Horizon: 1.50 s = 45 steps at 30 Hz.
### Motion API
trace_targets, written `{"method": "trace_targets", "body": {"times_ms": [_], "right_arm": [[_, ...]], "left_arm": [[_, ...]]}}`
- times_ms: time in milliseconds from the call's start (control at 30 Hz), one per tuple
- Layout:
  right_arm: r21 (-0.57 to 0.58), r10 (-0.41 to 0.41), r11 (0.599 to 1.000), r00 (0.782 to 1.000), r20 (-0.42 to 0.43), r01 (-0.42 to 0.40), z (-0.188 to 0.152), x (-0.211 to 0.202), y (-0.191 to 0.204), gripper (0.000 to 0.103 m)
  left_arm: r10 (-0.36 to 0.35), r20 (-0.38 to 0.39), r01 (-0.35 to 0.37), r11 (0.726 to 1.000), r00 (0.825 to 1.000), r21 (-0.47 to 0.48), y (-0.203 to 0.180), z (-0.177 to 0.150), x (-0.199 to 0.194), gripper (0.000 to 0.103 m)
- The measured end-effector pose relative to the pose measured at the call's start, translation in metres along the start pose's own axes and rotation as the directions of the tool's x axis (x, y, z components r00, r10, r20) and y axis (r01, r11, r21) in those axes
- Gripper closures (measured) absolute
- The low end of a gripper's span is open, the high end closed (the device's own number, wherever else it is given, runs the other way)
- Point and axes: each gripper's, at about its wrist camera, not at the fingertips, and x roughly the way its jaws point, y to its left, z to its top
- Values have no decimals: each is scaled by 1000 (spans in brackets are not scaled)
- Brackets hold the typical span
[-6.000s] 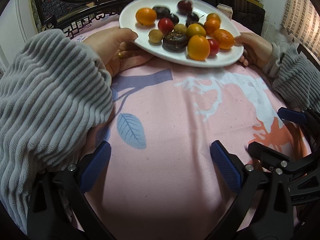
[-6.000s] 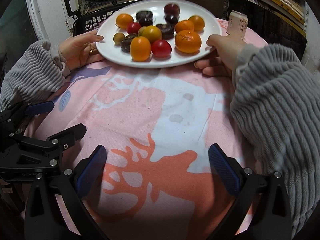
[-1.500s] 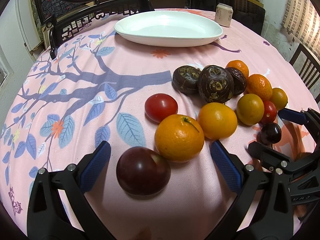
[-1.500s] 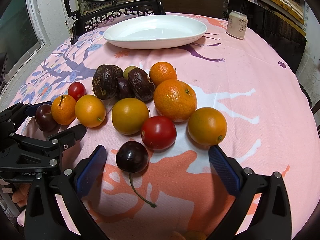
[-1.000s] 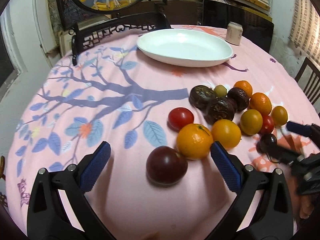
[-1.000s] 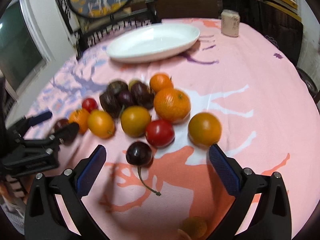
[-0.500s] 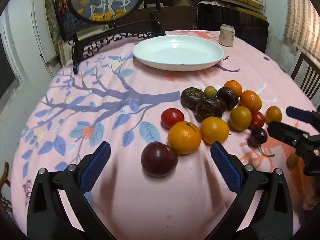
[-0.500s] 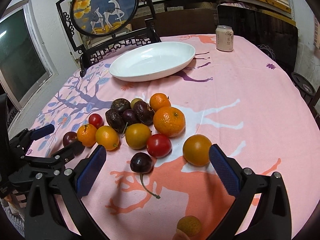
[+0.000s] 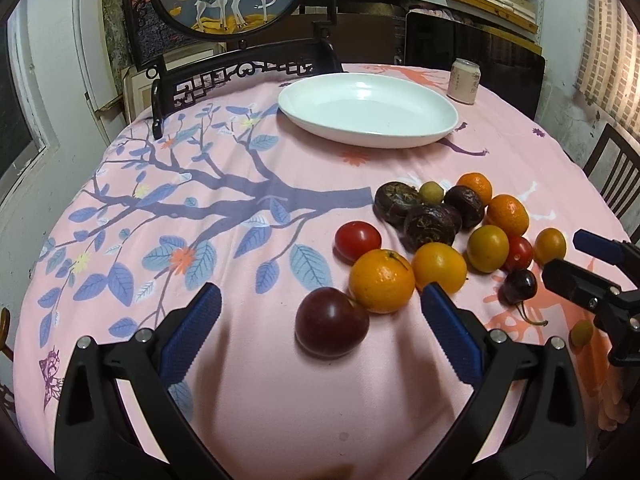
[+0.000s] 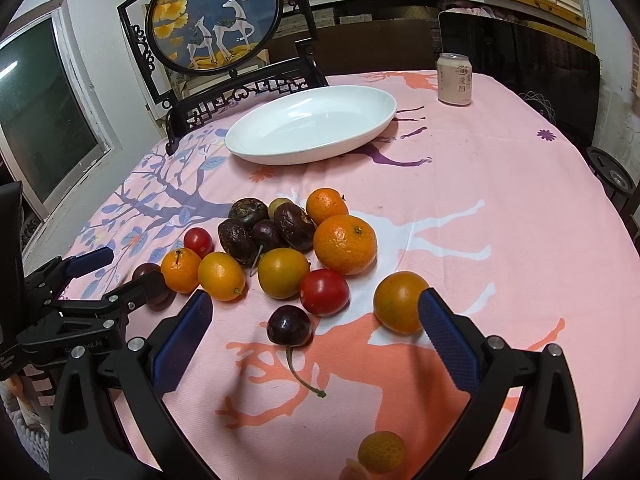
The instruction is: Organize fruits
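Note:
Several fruits lie loose on the pink tablecloth: a dark plum (image 9: 332, 322), oranges (image 9: 382, 281), red tomatoes (image 9: 357, 239), wrinkled passion fruits (image 9: 430, 226) and a stemmed cherry (image 10: 289, 325). An empty white plate (image 9: 368, 109) sits at the far side. My left gripper (image 9: 320, 334) hangs open just above the plum, empty. My right gripper (image 10: 314, 330) is open too, with the cherry between its fingers and an orange (image 10: 400, 301) by the right finger. A small yellow fruit (image 10: 381, 457) lies near the table's front edge.
A drink can (image 10: 455, 78) stands behind the plate at the right. A carved dark chair (image 9: 240, 70) with a round deer picture (image 10: 214, 18) stands at the table's far edge. A second chair (image 9: 612, 172) is at the right.
Six seconds ago a person's hands held the plate full of fruit; now the fruit lies on the cloth and the plate is empty. Both grippers have risen and pulled back.

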Motion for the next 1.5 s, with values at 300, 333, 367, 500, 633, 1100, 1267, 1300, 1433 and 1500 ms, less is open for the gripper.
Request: {"method": "trace_targets", "body": {"times_ms": [300, 333, 367, 500, 633, 1100, 1267, 1300, 1433, 1500], "right_arm": [[1, 3, 1000, 1000, 6, -3, 0, -2, 0, 1], [0, 1, 1000, 1000, 5, -1, 0, -2, 0, 1], [-1, 1, 1000, 1000, 5, -1, 0, -1, 1, 1], [-4, 1, 1000, 1000, 2, -1, -1, -1, 1, 1], [-3, 2, 1000, 1000, 4, -2, 0, -1, 1, 1], [12, 34, 999, 998, 44, -34, 2, -9, -4, 1], [58, 137, 988, 989, 60, -141, 5, -15, -14, 1], [75, 161, 983, 985, 56, -165, 5, -14, -17, 1], [97, 199, 973, 976, 92, -208, 5, -17, -21, 1], [66, 166, 982, 977, 133, -176, 2, -23, -15, 1]], "left_arm": [[-26, 33, 25, 999, 999, 42, -9, -1, -7, 2], [-20, 34, 19, 999, 999, 43, -9, -1, -7, 2], [-12, 32, 10, 999, 999, 43, -9, -2, -6, 2], [8, 11, -8, 999, 1000, 31, -6, -1, -1, 2], [7, 7, -7, 1000, 1000, 9, -1, -1, -1, 2], [16, -1, -16, 1000, 1000, 11, -1, -1, 2, 2], [16, -2, -16, 1000, 1000, 13, -1, -2, 2, 2], [17, -2, -17, 1000, 1000, 13, -2, -2, 2, 2], [17, -1, -17, 1000, 1000, 14, -1, -2, 2, 2], [16, -2, -16, 1000, 1000, 16, -1, -2, 2, 2]]}}
